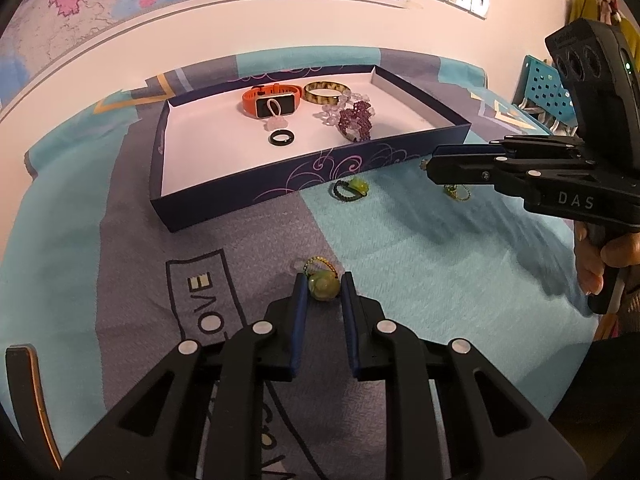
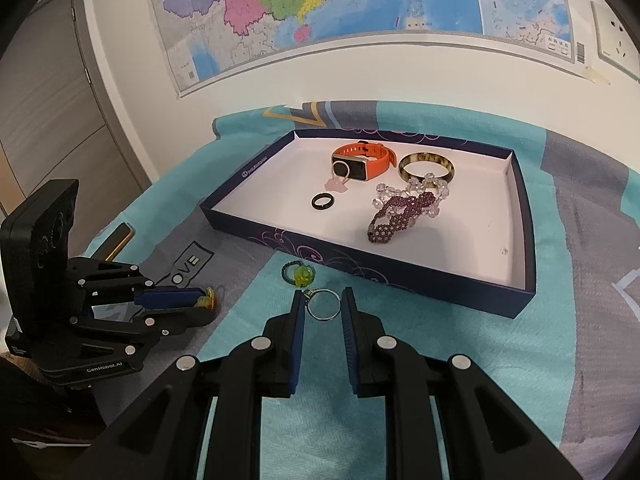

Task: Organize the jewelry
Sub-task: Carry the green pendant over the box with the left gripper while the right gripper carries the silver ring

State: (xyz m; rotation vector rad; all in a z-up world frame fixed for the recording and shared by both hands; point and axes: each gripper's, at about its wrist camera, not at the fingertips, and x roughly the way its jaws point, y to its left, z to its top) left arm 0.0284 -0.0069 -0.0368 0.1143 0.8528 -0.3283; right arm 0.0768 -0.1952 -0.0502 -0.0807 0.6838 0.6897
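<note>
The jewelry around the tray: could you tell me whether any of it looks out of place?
Yes: a bead ring with a yellow-green charm lies on the cloth just outside the tray, and farther right another small piece, while other pieces sit inside.

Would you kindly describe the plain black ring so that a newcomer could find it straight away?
Start at the shallow dark-blue box with the white floor, lying on the teal and grey cloth. Inside it, look just in front of the orange watch, on the side away from the purple beaded bracelet. The black ring lies flat there, the only small, plain, dark band in the box.
</note>
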